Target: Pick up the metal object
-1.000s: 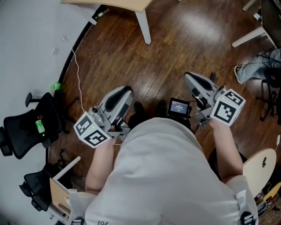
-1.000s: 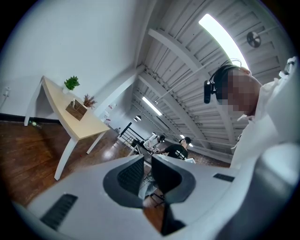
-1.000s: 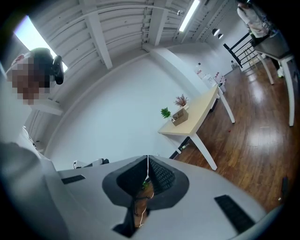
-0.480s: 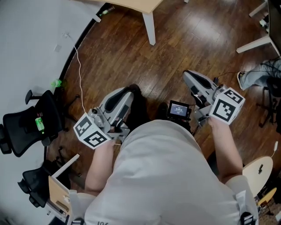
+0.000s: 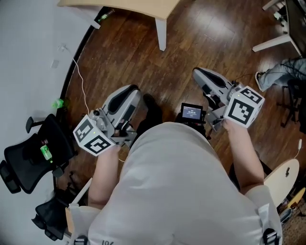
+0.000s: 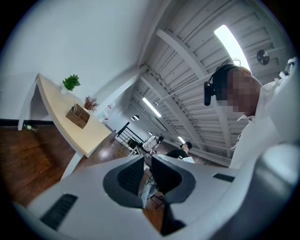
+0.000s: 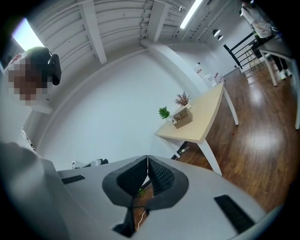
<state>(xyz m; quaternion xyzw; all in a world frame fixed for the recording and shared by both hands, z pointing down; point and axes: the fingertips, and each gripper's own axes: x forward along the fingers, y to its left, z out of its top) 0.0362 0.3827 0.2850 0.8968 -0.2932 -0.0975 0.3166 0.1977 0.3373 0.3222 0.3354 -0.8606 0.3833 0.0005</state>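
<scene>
The metal object could not be found in any view, so its place could not be told. In the head view only the wooden floor [image 5: 191, 43], a black office chair [image 5: 28, 153], a small screen [image 5: 192, 113] at the person's waist and the edge of a pale surface [image 5: 124, 5] were shown. On that surface, in the right gripper view, a small plant [image 7: 163, 112] and a wooden box [image 7: 182, 118] were seen, well apart from both grippers; nothing plainly metallic could be made out there.

The left gripper [image 5: 133, 91] was held low over the floor, its jaws all but pressed together, with only a slit left between the tips and nothing caught in it. The right gripper [image 5: 197, 72] was held likewise, its jaws pressed together at the tips and pinching nothing.

By its material, the object was judged to be stiff, smooth-skinned and heavier than its size would suggest, and so likely to slide between ribbed pads if taken off-centre. It was judged best taken across a narrow, flat-sided part near its middle, with the jaws first spread wider than that part. A closer choice could not be made until the object was brought into view.
</scene>
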